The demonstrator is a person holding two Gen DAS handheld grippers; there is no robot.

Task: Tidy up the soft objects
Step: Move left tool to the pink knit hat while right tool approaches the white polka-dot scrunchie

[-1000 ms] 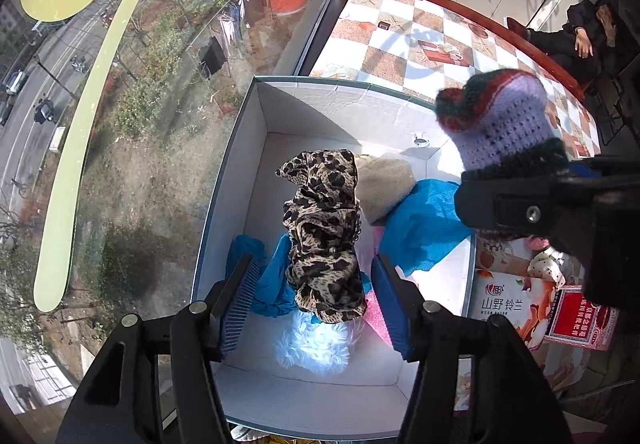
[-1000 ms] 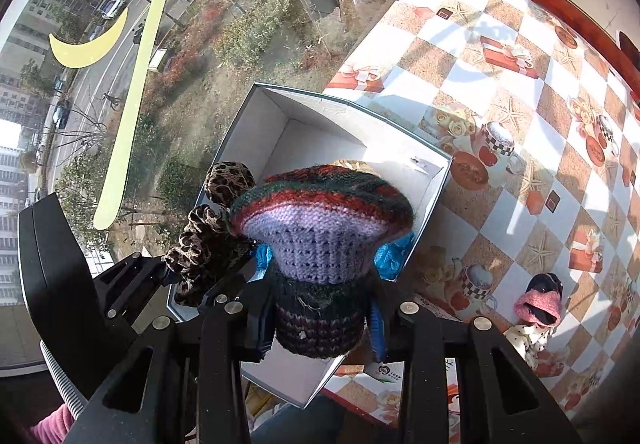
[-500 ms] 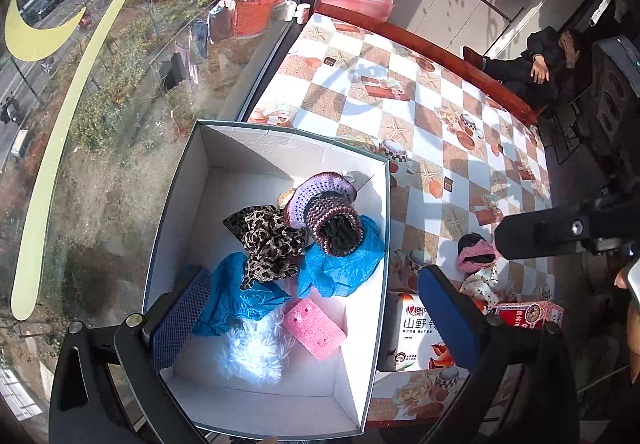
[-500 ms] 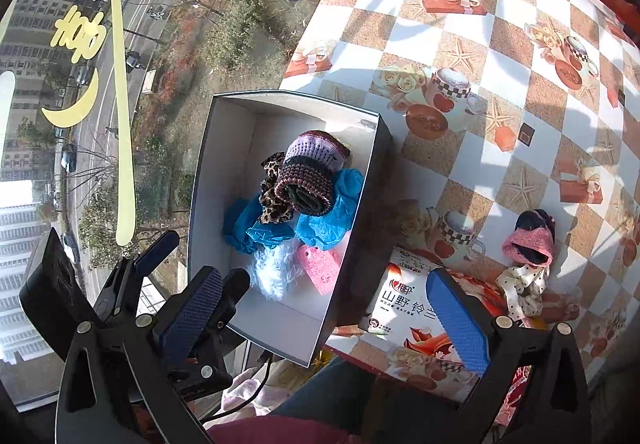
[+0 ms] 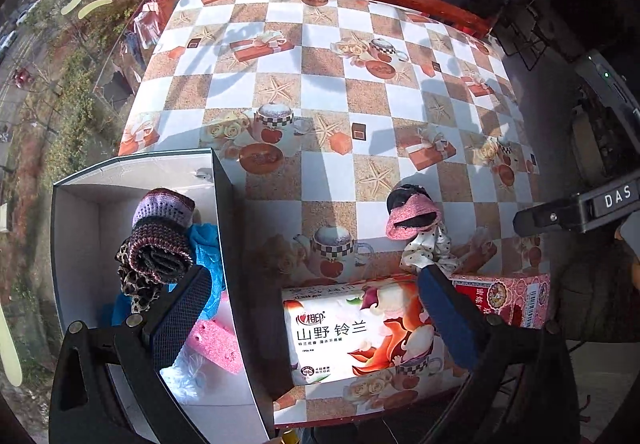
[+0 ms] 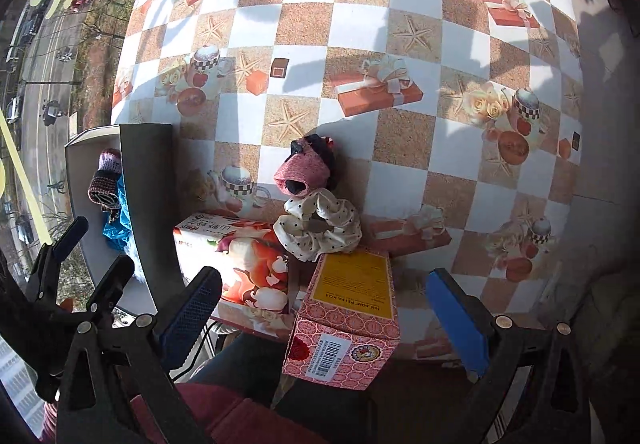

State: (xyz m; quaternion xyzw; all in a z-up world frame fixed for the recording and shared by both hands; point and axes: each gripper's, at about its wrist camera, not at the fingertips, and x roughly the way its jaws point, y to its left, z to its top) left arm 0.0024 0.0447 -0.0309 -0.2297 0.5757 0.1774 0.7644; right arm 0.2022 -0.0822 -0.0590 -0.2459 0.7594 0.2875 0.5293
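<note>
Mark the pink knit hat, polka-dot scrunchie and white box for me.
pink knit hat [image 6: 306, 169], right wrist view, on its knitted side.
polka-dot scrunchie [image 6: 340, 228], right wrist view, on its right fold.
white box [image 5: 76, 228], left wrist view, on its inner left wall.

The left claw [image 5: 312, 308] is spread wide, its two blue-padded fingers [image 5: 182, 318] far apart with nothing between them, and it points down and forward over the near edge of the worktop. The right claw [image 6: 324, 312] is likewise wide open and empty, its blue pads [image 6: 458, 320] well apart. In the left wrist view the right claw's black body [image 5: 576, 210] juts in from the right edge, held level with the left and well apart from it.
</note>
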